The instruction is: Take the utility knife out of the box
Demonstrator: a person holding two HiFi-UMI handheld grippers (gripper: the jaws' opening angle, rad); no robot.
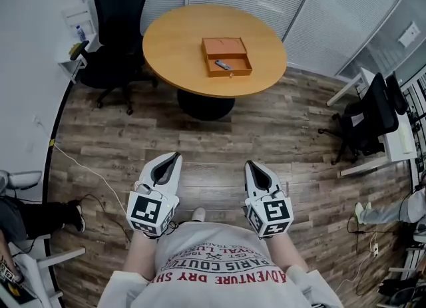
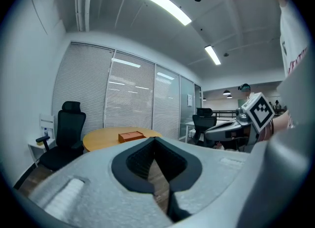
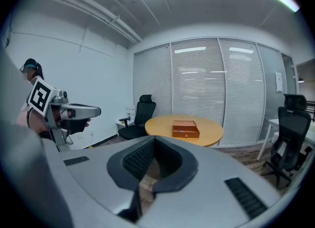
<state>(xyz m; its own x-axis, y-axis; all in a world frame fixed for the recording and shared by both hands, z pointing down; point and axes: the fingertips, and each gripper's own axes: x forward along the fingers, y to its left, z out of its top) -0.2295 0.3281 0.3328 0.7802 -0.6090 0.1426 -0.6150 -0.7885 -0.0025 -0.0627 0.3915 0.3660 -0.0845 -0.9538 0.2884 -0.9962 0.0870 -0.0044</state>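
- Looking down from the head view, the person stands on a wood-plank floor (image 1: 279, 134) well apart from a round wooden table (image 1: 173, 47), with both grippers held out in front of the body, side by side and apart from each other.
- Left gripper (image 1: 177, 156): the jaws are pressed together at the tips, and its own view shows only floor through the leaf-shaped gap behind the tips, so nothing is pinched. The marker cube (image 1: 149, 211) sits at its rear, near the person's shirt.
- Right gripper (image 1: 248, 164): the jaws are likewise pressed together at the tips and nothing lies between them. It points toward the table.
- Box (image 1: 226, 56): an orange-brown rectangular box that rests on the tabletop, toward the side nearer the person. Both gripper views show it far ahead, beyond the closed jaw tips.
- Utility knife (image 1: 223, 65): a small grey object that lies inside the box, in the half nearer the person. It is far from both grippers. The gripper views do not show it.
- Black office chair (image 1: 118, 30): it stands at the table's left side, just beside a small white shelf (image 1: 76, 40).
- Second black chair (image 1: 369, 117): it stands to the right, well apart from the table and next to a white desk (image 1: 399, 137).
- White cable (image 1: 86, 167): it runs across the floor at the left.
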